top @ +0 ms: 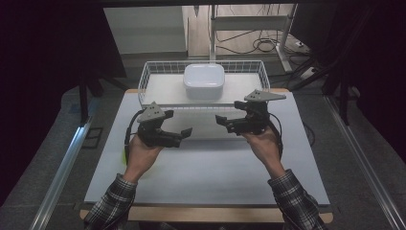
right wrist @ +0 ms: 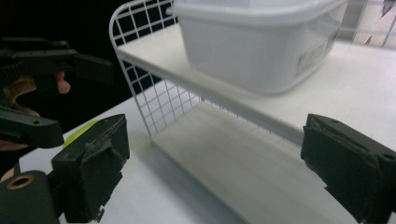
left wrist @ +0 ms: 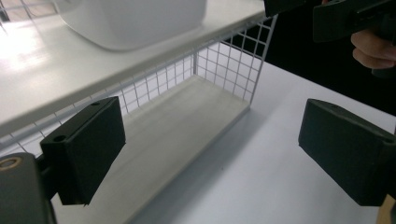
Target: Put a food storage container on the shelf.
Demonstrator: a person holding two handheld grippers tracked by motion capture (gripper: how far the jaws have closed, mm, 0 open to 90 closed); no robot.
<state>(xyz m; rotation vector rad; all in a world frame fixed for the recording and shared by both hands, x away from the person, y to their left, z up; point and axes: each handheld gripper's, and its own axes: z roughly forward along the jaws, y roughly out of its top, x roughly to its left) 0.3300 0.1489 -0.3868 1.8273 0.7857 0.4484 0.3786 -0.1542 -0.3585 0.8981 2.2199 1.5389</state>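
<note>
A white wire rack (top: 143, 79) stands at the far middle of the table, with a white lidded container (top: 204, 80) on its upper shelf. My left gripper (top: 184, 136) is open in front of the rack's left half and points right. My right gripper (top: 221, 123) is open in front of its right half and points left. Neither holds anything. In the left gripper view the open gripper (left wrist: 215, 149) frames the rack's lower board (left wrist: 182, 135), with the container (left wrist: 135, 21) above. In the right gripper view the open gripper (right wrist: 219, 163) faces the lower board (right wrist: 243, 158) under the container (right wrist: 261, 42).
A white mat (top: 206, 172) covers the table in front of the rack. A small yellow-green patch (right wrist: 79, 133) lies on the mat by the left hand. Dark floor, metal rails (top: 62, 167) and cables surround the table.
</note>
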